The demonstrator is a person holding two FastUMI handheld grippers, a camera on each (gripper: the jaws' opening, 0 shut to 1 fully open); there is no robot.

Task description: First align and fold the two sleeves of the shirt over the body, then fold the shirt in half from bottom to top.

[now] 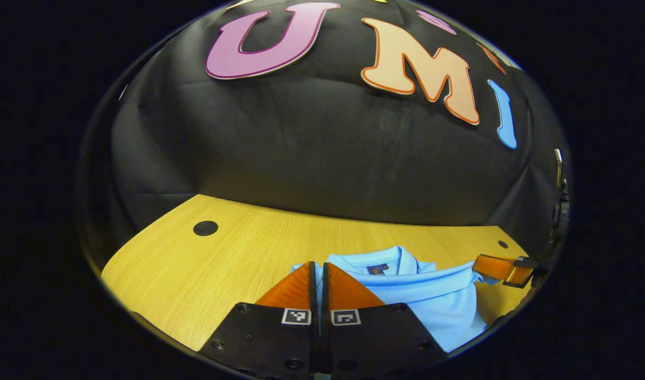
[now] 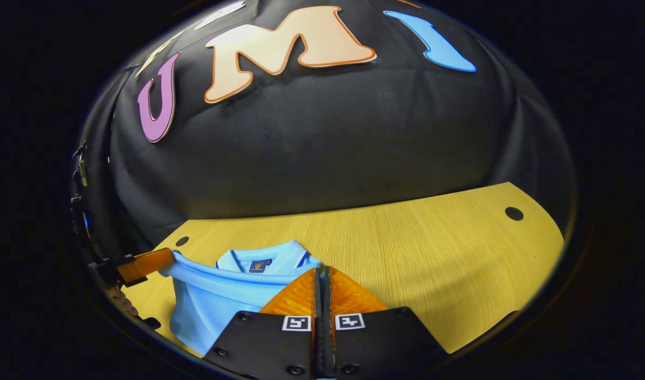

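We are seeing a light blue shirt (image 1: pixel 438 301) lying on the wooden surface (image 1: pixel 206 274), collar (image 1: pixel 377 261) toward the far side, near the black cloth wall (image 1: pixel 322 158); in the left gripper view the left gripper (image 1: pixel 318 269) is sitting over the shirt's left edge with jaws clenched together, a thin strip of blue fabric showing between them, so they are looking to be pinching cloth; in the same view the right gripper (image 1: pixel 504 269) is showing at the far right, touching the shirt's right edge; in the right gripper view the right gripper (image 2: pixel 322 274) is sitting at the shirt's (image 2: pixel 217 301) right edge, jaws clenched tight, and we cannot tell whether fabric is caught between them; the left gripper (image 2: pixel 143 266) is appearing at the left there, gripping a raised fold of the shirt; the collar (image 2: pixel 269 258) is pointing toward the wall (image 2: pixel 322 148); the bare surface (image 2: pixel 433 253) is stretching away to the right; dark round holes (image 1: pixel 205 228) are dotting the surface near its far corners.
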